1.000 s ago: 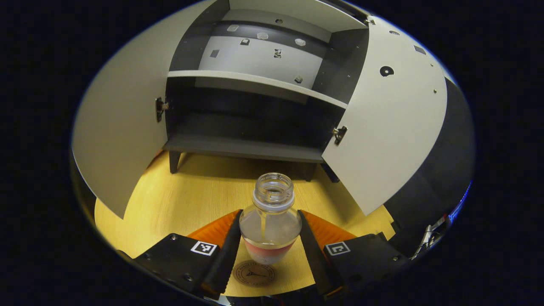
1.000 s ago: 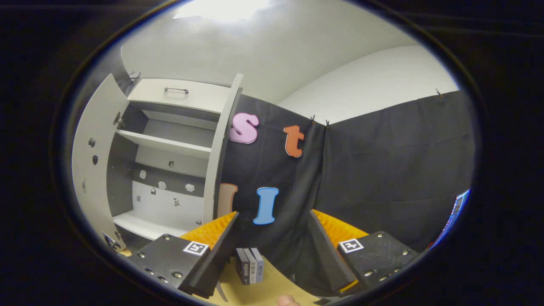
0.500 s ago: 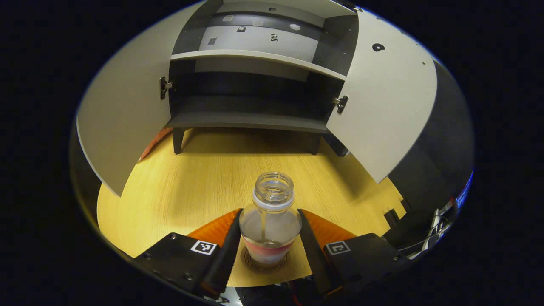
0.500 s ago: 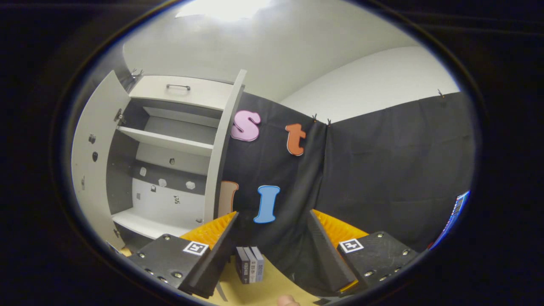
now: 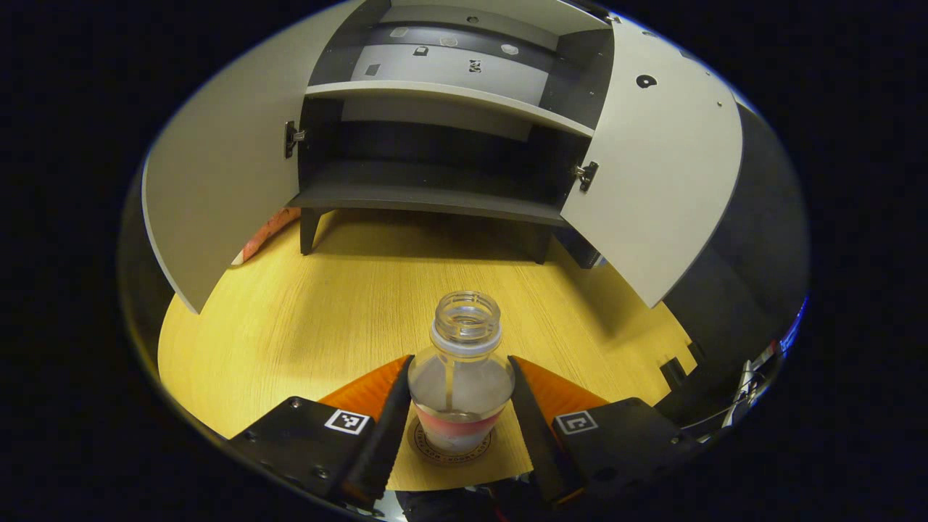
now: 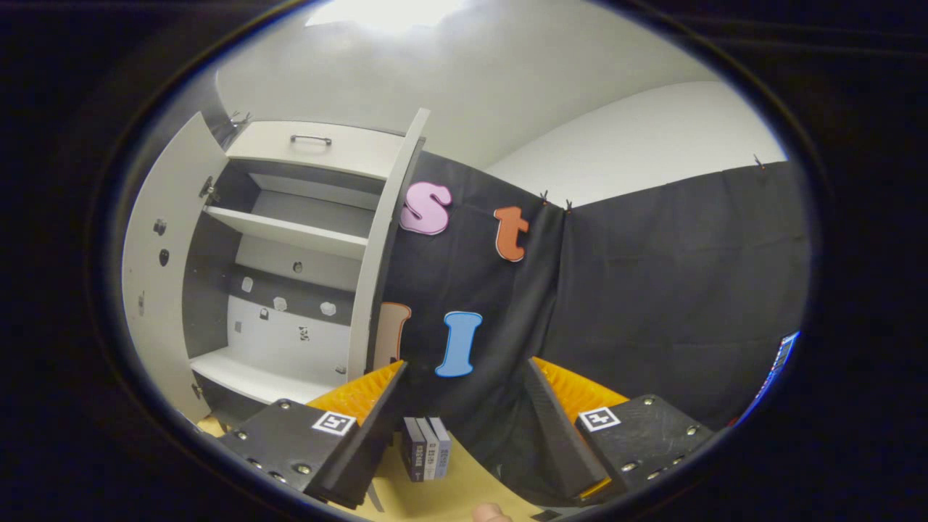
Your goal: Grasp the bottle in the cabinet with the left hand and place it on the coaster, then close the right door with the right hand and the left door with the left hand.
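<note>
Gripping the bottle (image 5: 461,377) upright on the coaster (image 5: 449,451), our left gripper (image 5: 458,413) clamps it; wooden table (image 5: 326,319), cabinet (image 5: 435,145) doors open (right gripper (image 6: 464,428) agape, empty).

We see a yellow wooden table (image 5: 326,319) with a light grain. Behind it hangs the black cloth wall (image 6: 652,290), and above the cloth we see a white wall (image 6: 638,138) and a white ceiling (image 6: 449,80) with a bright light (image 6: 384,11) at the top. On the table near the cloth we see three small dark boxes (image 6: 426,458) standing side by side.
</note>
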Motion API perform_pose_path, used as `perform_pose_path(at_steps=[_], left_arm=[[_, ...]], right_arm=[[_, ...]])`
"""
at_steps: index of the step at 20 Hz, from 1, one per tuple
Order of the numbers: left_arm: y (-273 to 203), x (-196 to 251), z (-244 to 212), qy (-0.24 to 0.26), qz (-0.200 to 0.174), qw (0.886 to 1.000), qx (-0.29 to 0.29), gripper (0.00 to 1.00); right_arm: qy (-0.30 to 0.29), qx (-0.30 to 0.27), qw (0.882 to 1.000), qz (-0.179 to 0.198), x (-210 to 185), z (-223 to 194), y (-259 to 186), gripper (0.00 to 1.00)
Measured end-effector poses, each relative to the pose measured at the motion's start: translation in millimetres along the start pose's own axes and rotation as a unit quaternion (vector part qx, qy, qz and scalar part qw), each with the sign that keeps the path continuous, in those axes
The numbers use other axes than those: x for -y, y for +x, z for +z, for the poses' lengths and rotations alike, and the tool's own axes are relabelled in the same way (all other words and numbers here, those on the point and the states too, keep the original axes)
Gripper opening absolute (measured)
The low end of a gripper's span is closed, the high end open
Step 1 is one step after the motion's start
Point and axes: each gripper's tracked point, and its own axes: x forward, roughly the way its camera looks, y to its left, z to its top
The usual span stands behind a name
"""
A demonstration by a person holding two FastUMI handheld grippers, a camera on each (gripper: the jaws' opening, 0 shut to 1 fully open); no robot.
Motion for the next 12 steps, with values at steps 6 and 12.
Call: perform_pose_path(at_steps=[6,12], left_arm=[[-3.7,9.6,-6.5,0.045,-0.002,0.999,-0.014,0.82],[-13.8,12.7,-17.5,0.068,0.003,0.997,-0.035,0.82]], right_arm=[[0.001,-0.005,1.0,0.008,-4.1,-5.4,6.2,0.96],[0.004,-0.01,1.0,0.02,-11.8,-10.8,12.4,0.96]])
